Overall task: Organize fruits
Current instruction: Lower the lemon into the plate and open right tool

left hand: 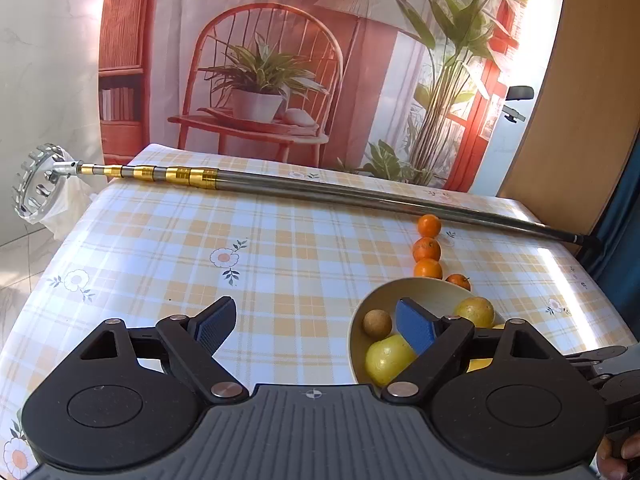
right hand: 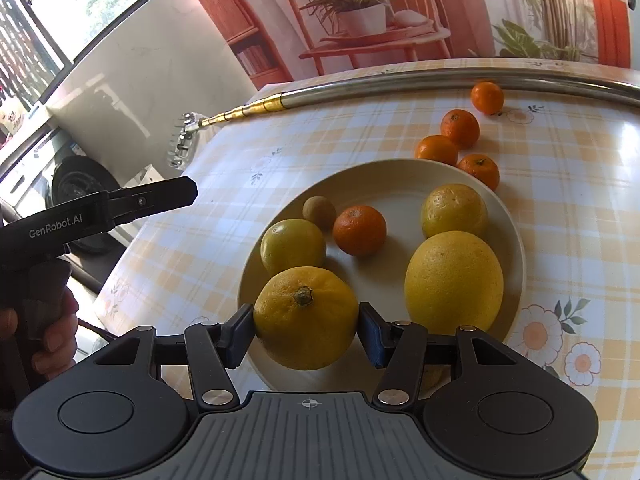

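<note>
The right gripper [right hand: 307, 330] has its blue fingers [right hand: 236, 334] pressed against both sides of a yellow citrus fruit [right hand: 306, 316], stem end up, at the near rim of a cream plate [right hand: 400, 188]. The left gripper [left hand: 316, 326] hangs with fingers spread wide and empty, one fingertip [left hand: 416, 326] over the plate's left edge, a hand [right hand: 52, 336] on its handle. On the plate lie a large yellow fruit [right hand: 454, 280], two smaller yellow fruits [right hand: 293, 245] [right hand: 455, 210], one mandarin [right hand: 359, 230] and a small brown fruit [right hand: 319, 213]. Four mandarins [right hand: 460, 128] sit in a loose line on the bench [left hand: 160, 248] just beyond the plate. The bench wears a yellow checked cloth with daisies; a telescopic picker pole [left hand: 320, 190] lies across its far side, head overhanging the left edge. Behind hangs a printed backdrop [left hand: 280, 60] of an orange chair and potted plants.
</note>
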{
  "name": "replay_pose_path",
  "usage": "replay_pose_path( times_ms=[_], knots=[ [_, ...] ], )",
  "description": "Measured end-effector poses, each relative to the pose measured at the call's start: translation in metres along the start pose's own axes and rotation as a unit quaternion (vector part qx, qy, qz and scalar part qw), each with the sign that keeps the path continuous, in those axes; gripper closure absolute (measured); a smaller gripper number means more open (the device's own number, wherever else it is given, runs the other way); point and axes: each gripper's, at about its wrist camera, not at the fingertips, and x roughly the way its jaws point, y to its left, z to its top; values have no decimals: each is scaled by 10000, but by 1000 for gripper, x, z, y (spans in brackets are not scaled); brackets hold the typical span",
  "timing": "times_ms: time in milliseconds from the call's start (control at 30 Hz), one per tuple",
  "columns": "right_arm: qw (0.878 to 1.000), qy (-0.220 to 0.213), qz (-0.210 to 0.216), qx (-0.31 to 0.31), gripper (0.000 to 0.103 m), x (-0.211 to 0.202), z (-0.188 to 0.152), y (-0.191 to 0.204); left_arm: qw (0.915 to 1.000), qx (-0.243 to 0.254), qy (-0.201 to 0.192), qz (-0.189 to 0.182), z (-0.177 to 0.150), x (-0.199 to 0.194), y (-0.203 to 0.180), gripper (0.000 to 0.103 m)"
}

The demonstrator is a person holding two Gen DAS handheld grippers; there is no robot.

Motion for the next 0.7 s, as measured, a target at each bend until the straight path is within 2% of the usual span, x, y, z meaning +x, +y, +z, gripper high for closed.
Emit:
replay_pose_path(
  times_ms=[267,567,700],
  knots=[
    [9994,282,162,101,52,9,-4,-4,9999,99,84,103,-2,4,-2,14],
    [9993,279,215,158,51,11,-1,-6,9998,-35,80,164,-1,5,4,14],
    [9999,78,75,-49,50,5,3,-1,9998,-19,111,172,-2,6,4,14]
  ],
)
